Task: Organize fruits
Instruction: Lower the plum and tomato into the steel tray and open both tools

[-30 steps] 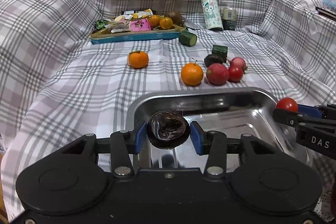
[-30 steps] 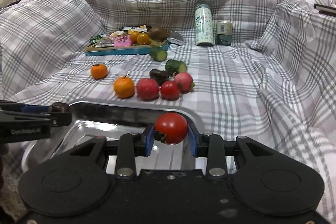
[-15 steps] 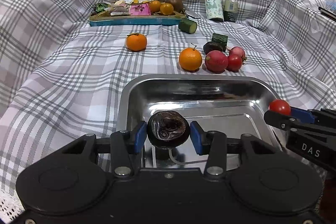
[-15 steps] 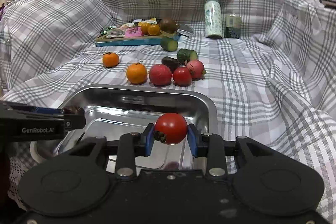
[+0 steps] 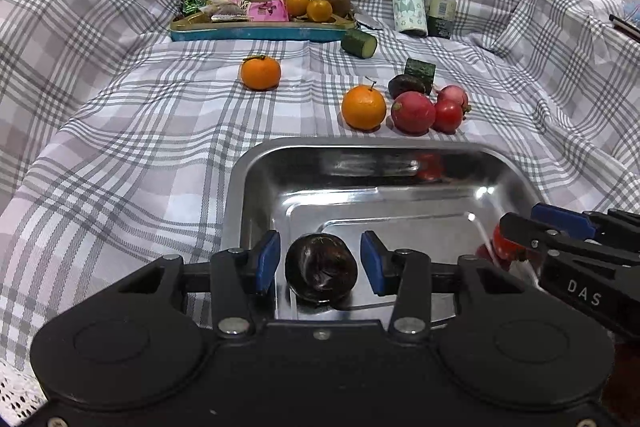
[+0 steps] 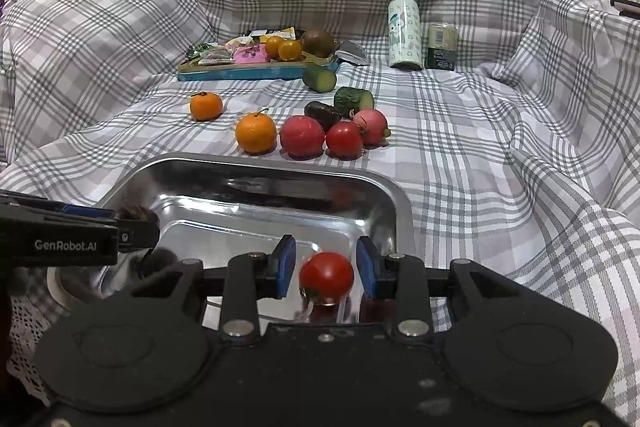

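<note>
A: Left gripper?
B: Jaws closing, but pads aren't touching the dark fruit, gap both sides. Fruit sits btwn them on the tray floor, near-left part
A: Right gripper?
B: Spread, gap either side of the tomato, which rests on the tray floor, near-right part
A: Other fruit?
B: Orange & red ones on the cloth, just past the tray's far rim

left claw closing, right claw parted
</note>
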